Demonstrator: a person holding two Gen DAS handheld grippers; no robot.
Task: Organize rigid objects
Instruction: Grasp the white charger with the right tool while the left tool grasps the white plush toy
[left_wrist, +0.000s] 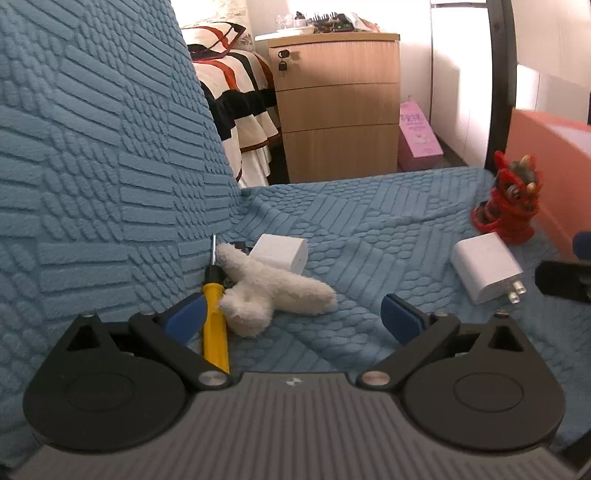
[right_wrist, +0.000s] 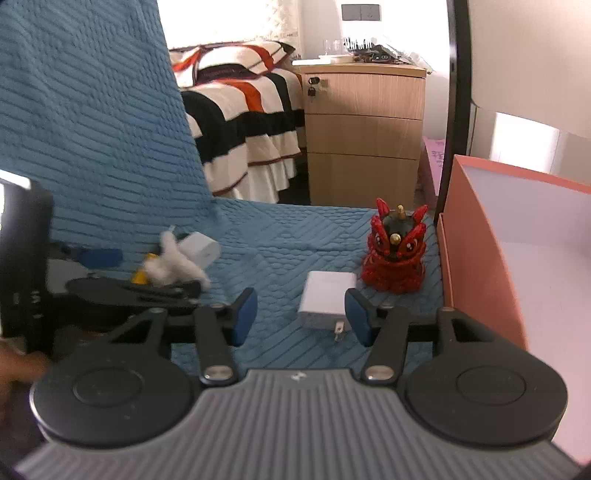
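Left gripper (left_wrist: 291, 314) sits nearest, low over the blue textured sofa cover (left_wrist: 369, 221), jaws spread wide with nothing between the pads. Yellow-handled screwdriver (left_wrist: 215, 325) lies just inside its left finger, tip pointing toward the backrest, touching the white plush toy (left_wrist: 273, 291). First white charger (left_wrist: 280, 253) lies just behind the plush, close to the backrest fold.

Right gripper (right_wrist: 301, 314): jaws part-closed around the second white charger (right_wrist: 327, 301), prongs toward the camera. Right pad is just beside its edge, left pad well apart, so no grip yet; released.

Red lion-dance figurine (right_wrist: 397, 254) stands upright just behind that charger, near the orange box (right_wrist: 476, 236). Box wall runs along the seat's right edge, open side up, white interior.

Open room: bare seat cover between the two clusters, wide lane down the middle. Backrest walls off the left side. Seat's far edge drops off.

Beyond: wooden three-drawer cabinet (left_wrist: 336, 103) with a key in the top lock and clutter on top, pink carton (left_wrist: 419, 136) on the floor beside it, bed with striped cover (left_wrist: 236, 85) at left. Bright backlight from the far wall.
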